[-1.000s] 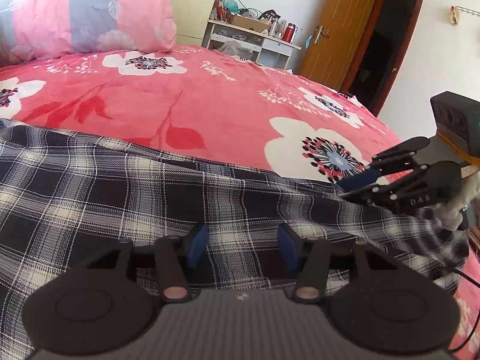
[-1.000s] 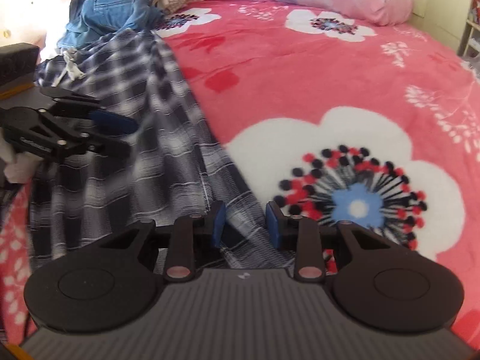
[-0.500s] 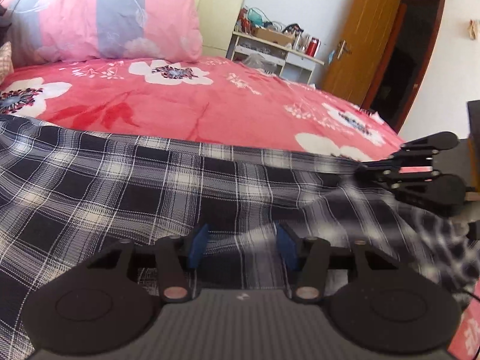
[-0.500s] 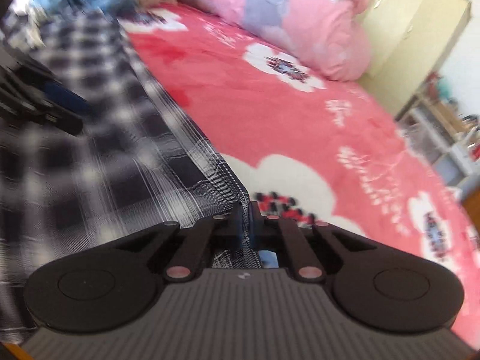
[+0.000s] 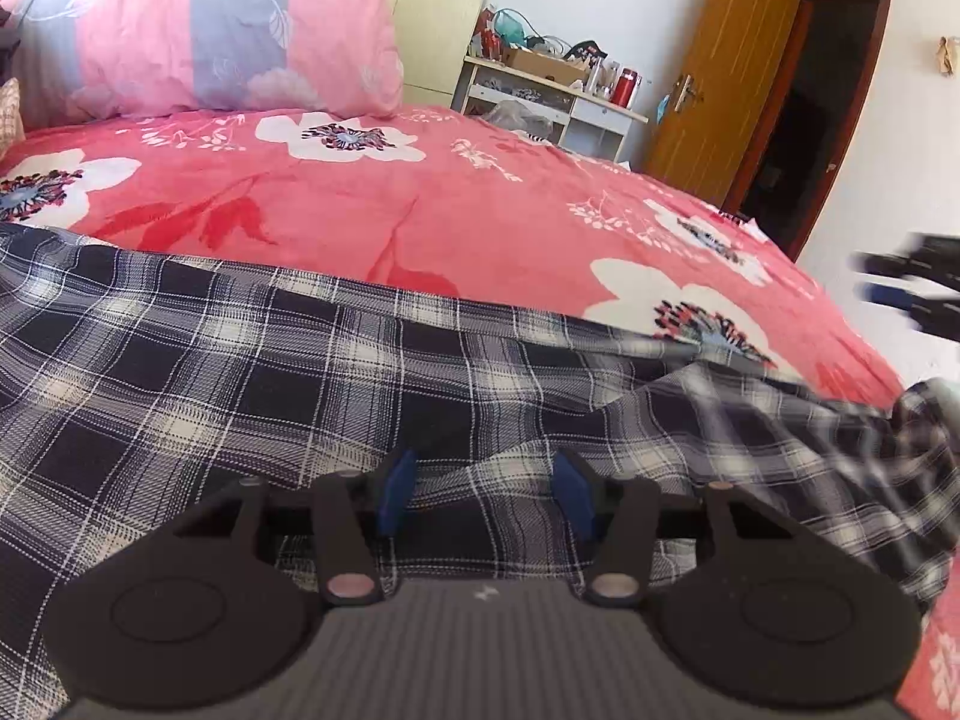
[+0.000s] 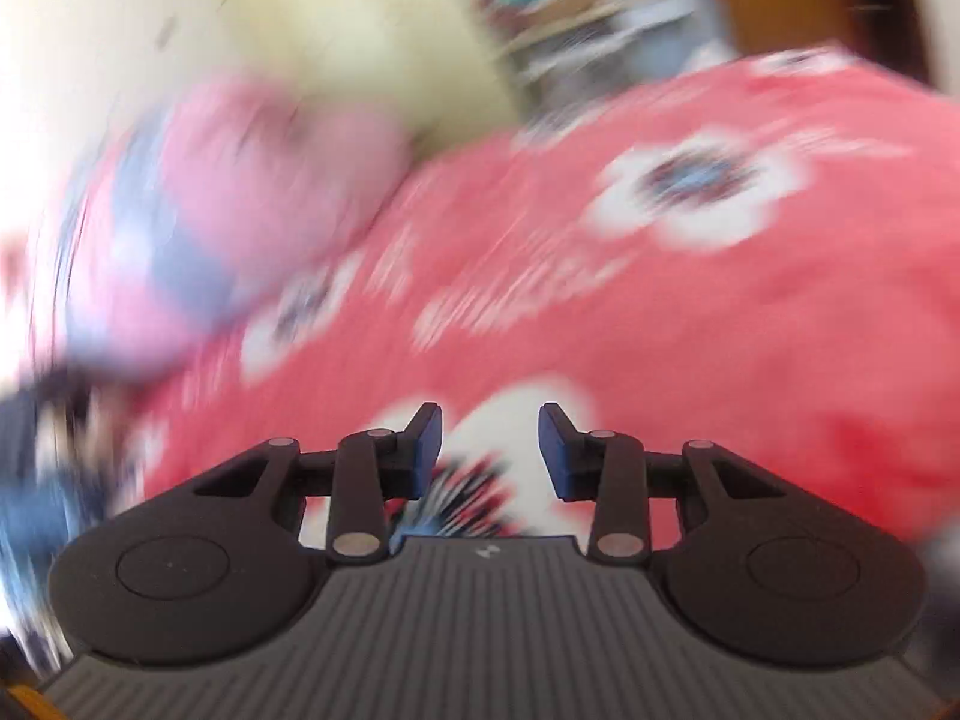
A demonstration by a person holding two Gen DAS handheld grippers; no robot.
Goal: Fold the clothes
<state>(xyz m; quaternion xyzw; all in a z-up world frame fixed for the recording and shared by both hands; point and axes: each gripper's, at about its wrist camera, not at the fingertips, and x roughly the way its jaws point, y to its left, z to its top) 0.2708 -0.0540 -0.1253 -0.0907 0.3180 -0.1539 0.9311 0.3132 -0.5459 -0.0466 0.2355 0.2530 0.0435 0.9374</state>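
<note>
The left gripper (image 5: 483,495) hung low over the plaid shirt (image 5: 252,372), its blue pads (image 5: 393,492) standing roughly half apart. A raised fold of the plaid cloth ran between them, but the left wrist view did not show either pad pressing on it, so no grip could be made out. The shirt spread out from these fingers to both sides and ahead, lying flat to the left and bunched into rumpled folds to the right. Past its far edge lay the red floral bedspread (image 5: 456,204), then a pink and grey pillow (image 5: 198,24) far ahead to the left. A cluttered white desk (image 5: 558,99) and a brown door (image 5: 726,78) stood far ahead to the right.

Only this view showed the shirt clearly. At its right edge the right gripper (image 5: 912,294) appeared as a dark blur above the bed, apart from the cloth.

The right wrist view was heavily smeared. It showed what the other could not: the right gripper (image 6: 490,450) had its jaws opening, with nothing between the blue pads (image 6: 427,447). Beyond them lay only the bedspread (image 6: 720,330) and a white flower print. The blurred pillow (image 6: 240,192) sat ahead to the left.
</note>
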